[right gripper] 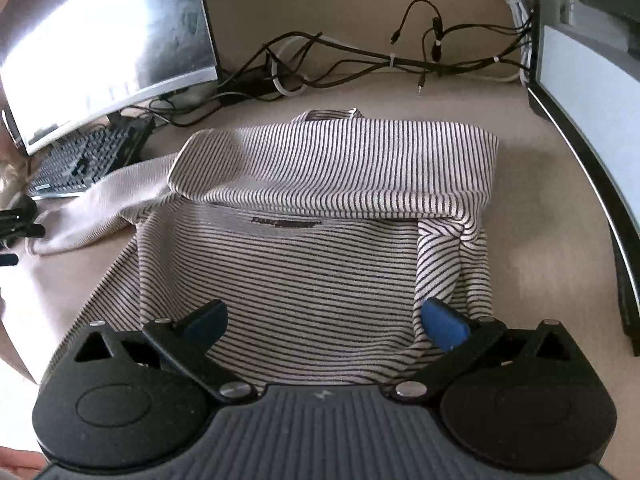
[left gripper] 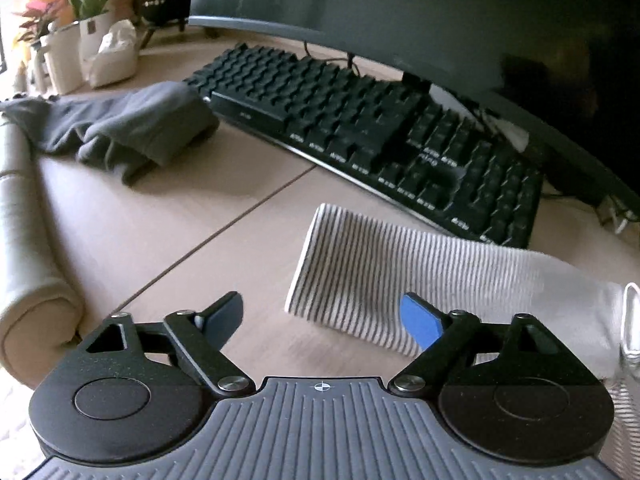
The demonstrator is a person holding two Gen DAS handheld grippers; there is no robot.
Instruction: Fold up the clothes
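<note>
A white shirt with thin dark stripes lies on the desk, its top part folded over in a band across the far side. One sleeve stretches out to the left; its cuff end shows in the left wrist view. My left gripper is open and empty, just above the sleeve's cuff. My right gripper is open and empty over the shirt's near hem, its right finger beside a bunched fold. The left gripper's tips show at the left edge of the right wrist view.
A black keyboard and a curved monitor stand behind the sleeve. A grey garment lies at the left, with plant pots behind it. A padded armrest is at the near left. Cables and a second monitor flank the shirt.
</note>
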